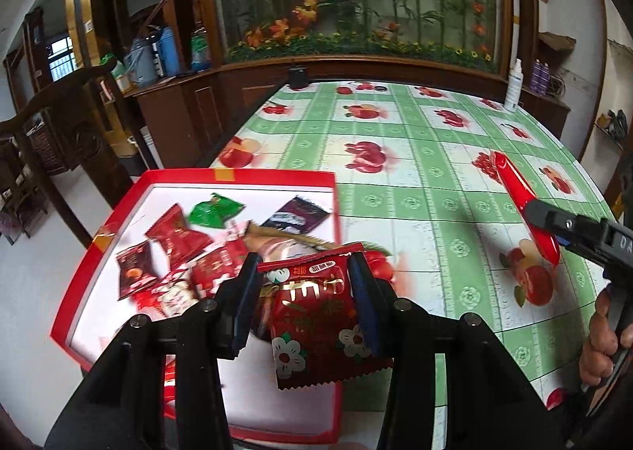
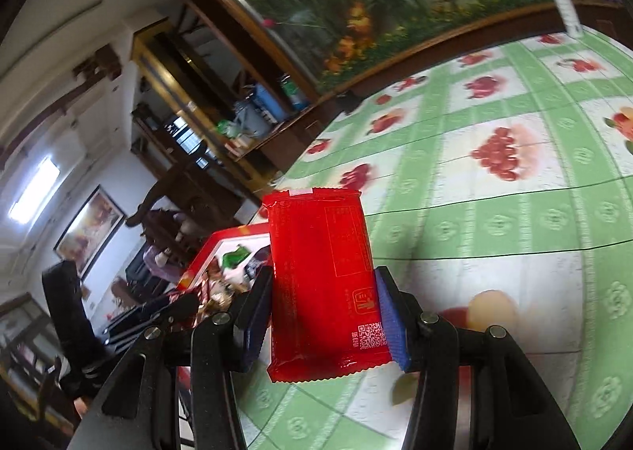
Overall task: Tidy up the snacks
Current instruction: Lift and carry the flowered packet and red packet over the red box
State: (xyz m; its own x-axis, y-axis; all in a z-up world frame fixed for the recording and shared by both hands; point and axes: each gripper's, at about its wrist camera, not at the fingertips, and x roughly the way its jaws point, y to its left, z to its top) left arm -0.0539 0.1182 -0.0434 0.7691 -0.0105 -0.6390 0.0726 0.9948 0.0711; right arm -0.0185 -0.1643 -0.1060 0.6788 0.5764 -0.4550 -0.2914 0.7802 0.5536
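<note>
- Left claw (image 1: 306, 284) clamped on flowered snack pack (image 1: 316, 315) above red tray (image 1: 237, 175); thin edge grip, could slip short of tray.
- Right claw (image 2: 322, 315) pinching red wrapper (image 2: 320, 272) over tabletop (image 2: 494, 220); glossy film may slide.

Your table (image 1: 415, 189) wears a green fruit-print cloth; the red tray (image 1: 237, 177) sits at its eight o'clock corner, a white bottle (image 1: 514, 86) at one o'clock.
</note>
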